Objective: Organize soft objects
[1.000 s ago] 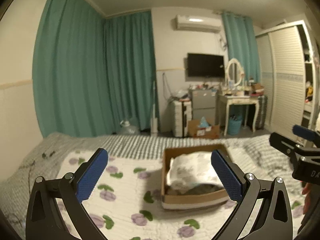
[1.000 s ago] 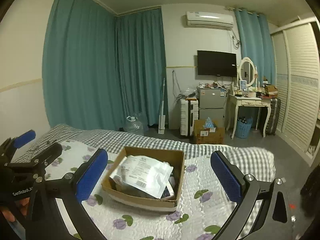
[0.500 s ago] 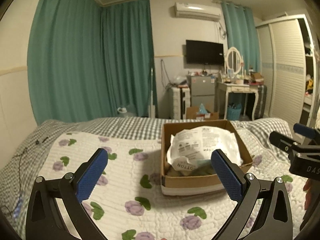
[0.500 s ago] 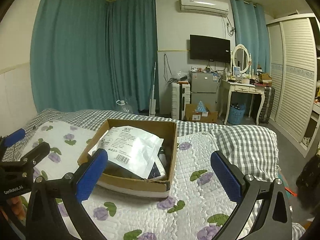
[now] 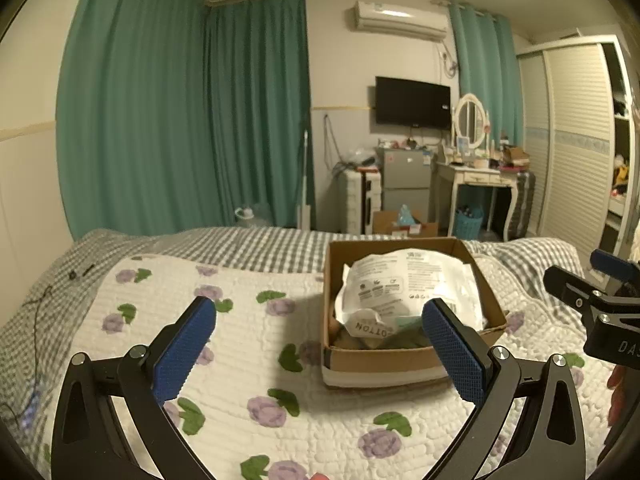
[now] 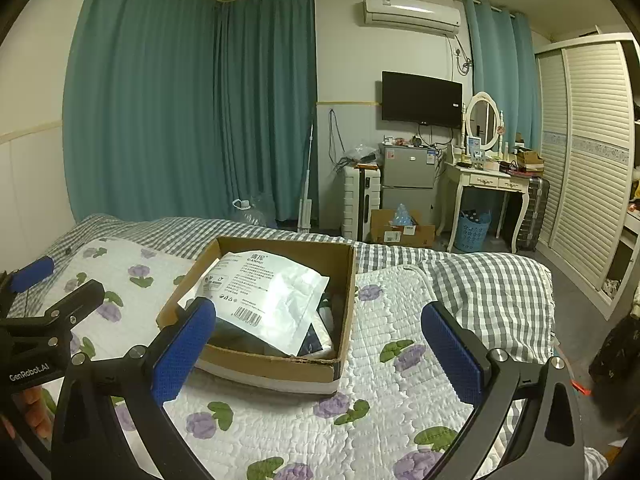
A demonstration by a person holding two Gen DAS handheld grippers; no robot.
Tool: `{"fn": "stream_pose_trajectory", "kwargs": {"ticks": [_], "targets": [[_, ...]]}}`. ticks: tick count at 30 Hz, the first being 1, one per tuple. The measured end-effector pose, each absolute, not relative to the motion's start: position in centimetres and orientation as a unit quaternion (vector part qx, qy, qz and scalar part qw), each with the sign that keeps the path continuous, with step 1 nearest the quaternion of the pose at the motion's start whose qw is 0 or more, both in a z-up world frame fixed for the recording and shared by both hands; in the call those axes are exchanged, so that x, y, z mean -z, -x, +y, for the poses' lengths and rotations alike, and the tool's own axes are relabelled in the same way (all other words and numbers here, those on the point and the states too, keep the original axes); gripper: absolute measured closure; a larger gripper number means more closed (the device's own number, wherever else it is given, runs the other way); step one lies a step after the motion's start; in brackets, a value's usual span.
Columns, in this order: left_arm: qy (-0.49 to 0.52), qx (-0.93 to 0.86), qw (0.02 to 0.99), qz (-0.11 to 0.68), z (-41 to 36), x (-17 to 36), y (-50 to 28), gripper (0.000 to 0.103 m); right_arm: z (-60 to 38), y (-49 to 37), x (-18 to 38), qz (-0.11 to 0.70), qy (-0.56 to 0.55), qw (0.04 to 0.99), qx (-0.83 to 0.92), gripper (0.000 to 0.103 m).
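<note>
A brown cardboard box [image 5: 404, 356] sits on the bed's white floral quilt [image 5: 248, 340]. A white plastic soft-goods packet [image 5: 404, 284] lies on top of darker items inside it. The box [image 6: 272, 364] and packet [image 6: 268, 296] also show in the right wrist view. My left gripper [image 5: 320, 348] is open and empty, held above the quilt just short of the box's near left corner. My right gripper [image 6: 320, 348] is open and empty, hovering over the box's near right side. Each gripper shows at the edge of the other's view.
A grey checked blanket [image 6: 492, 284] covers the far and right parts of the bed. Beyond the bed stand teal curtains [image 5: 188, 120], a small fridge [image 6: 408, 180], a white dressing table [image 6: 484, 184], a floor box [image 6: 400, 232] and a louvred wardrobe [image 6: 592, 160].
Both wrist views have tilted downward and come closer to the box, so the box and packet sit larger and nearer the fingers. Both grippers stayed open.
</note>
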State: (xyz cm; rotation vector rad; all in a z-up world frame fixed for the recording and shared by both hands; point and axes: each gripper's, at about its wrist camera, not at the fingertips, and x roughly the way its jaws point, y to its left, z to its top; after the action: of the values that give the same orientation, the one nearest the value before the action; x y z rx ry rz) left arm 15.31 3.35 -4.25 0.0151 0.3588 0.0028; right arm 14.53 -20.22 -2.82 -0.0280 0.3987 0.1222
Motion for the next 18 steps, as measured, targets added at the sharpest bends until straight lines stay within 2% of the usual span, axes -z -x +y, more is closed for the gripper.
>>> {"fn": "stream_pose_trajectory", "kwargs": {"ticks": [18], "targets": [[-0.006, -0.003, 0.984, 0.181, 3.15, 4.42, -15.04, 0.0, -20.09, -14.39, 2.98, 0.199, 0.022, 0.978, -0.053, 0.0]]}}
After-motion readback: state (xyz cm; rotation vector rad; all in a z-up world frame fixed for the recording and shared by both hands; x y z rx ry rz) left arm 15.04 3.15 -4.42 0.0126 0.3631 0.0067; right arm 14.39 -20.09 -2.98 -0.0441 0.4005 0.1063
